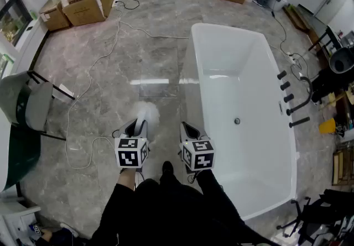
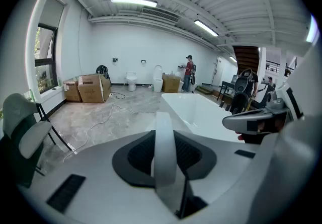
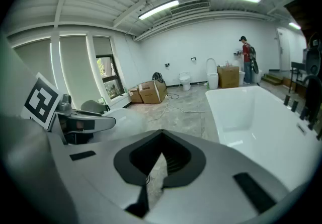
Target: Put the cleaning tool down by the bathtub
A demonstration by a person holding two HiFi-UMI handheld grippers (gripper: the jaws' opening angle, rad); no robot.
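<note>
The left tongs [image 1: 139,124] clamp the cleaning tool [image 1: 146,112] above the floor [image 1: 110,90] just beside the bathtub [image 1: 191,84], while the right tongs [image 1: 188,129] are pressed together and empty; if let go from this height, the tool may topple away from the bathtub.

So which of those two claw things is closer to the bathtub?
Right. The right gripper hangs just beside the bathtub rim; the left gripper, holding the cleaning tool, is farther out over the floor.

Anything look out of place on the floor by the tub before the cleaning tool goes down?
A loose white cable snakes across the floor left of the bathtub, from the cardboard boxes toward the chair: possible snag. Nothing spilled or damaged.
</note>
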